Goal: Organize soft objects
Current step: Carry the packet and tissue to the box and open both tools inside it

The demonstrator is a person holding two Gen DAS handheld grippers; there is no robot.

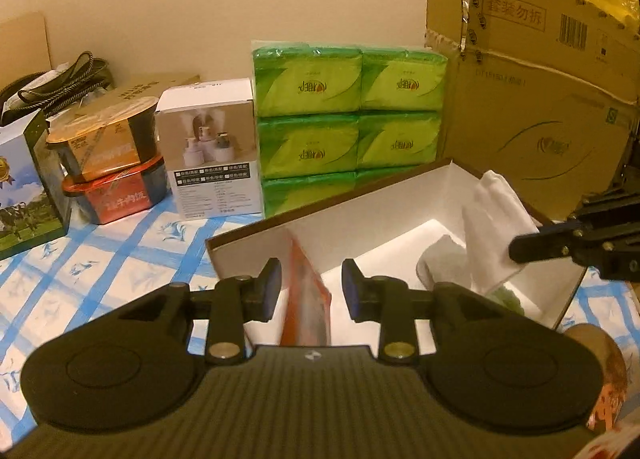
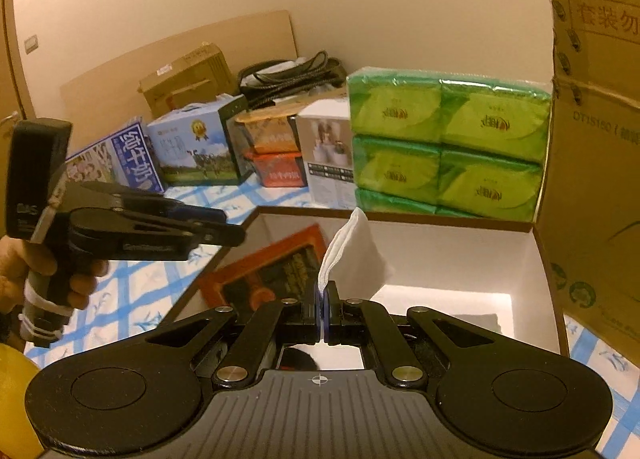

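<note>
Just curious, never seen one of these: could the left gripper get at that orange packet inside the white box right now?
Probably yes. The left gripper has its jaws apart and empty, just above the orange packet in the open-topped white box. The right gripper, holding a white cloth, sits off to the far side.

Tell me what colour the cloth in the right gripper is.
White cloth, clearest in the right wrist view, pinched by the right gripper.

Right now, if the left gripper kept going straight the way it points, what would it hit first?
Probably the orange packet leaning inside the open white box; it lies between the left gripper's open fingers, though depth is unclear.
</note>
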